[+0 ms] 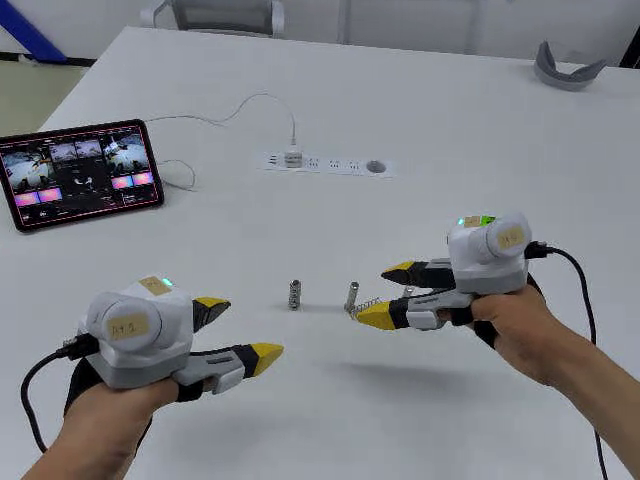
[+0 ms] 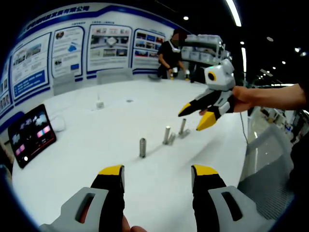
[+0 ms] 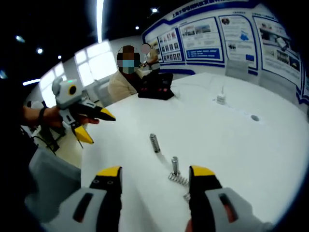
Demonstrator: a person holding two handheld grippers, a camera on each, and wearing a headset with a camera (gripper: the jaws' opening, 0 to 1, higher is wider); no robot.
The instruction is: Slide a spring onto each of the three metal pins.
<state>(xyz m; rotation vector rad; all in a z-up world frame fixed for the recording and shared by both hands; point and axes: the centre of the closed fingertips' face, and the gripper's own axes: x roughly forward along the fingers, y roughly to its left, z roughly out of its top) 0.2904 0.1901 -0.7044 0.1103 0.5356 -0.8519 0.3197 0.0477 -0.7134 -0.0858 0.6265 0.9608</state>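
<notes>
Three short metal pins stand in a row at the table's middle. The left pin (image 1: pixel 294 294) (image 2: pixel 142 147) (image 3: pixel 154 142) wears a spring. The middle pin (image 1: pixel 352 295) (image 2: pixel 166 135) (image 3: pixel 175 165) is bare, and a loose spring (image 1: pixel 366 304) (image 3: pixel 177 179) lies on the table at its foot. The third pin (image 1: pixel 407 292) (image 2: pixel 182 126) is partly hidden behind my right gripper (image 1: pixel 387 293) (image 3: pixel 155 171), which is open and empty with its jaws around that pin and close to the loose spring. My left gripper (image 1: pixel 240 328) (image 2: pixel 158 171) is open and empty, nearer me, left of the pins.
A tablet (image 1: pixel 80 172) lies at the left. A white power strip (image 1: pixel 330 163) with a plugged charger and cable lies behind the pins. A grey curved object (image 1: pixel 568 68) sits at the far right corner. A person (image 3: pixel 128 72) sits across the room.
</notes>
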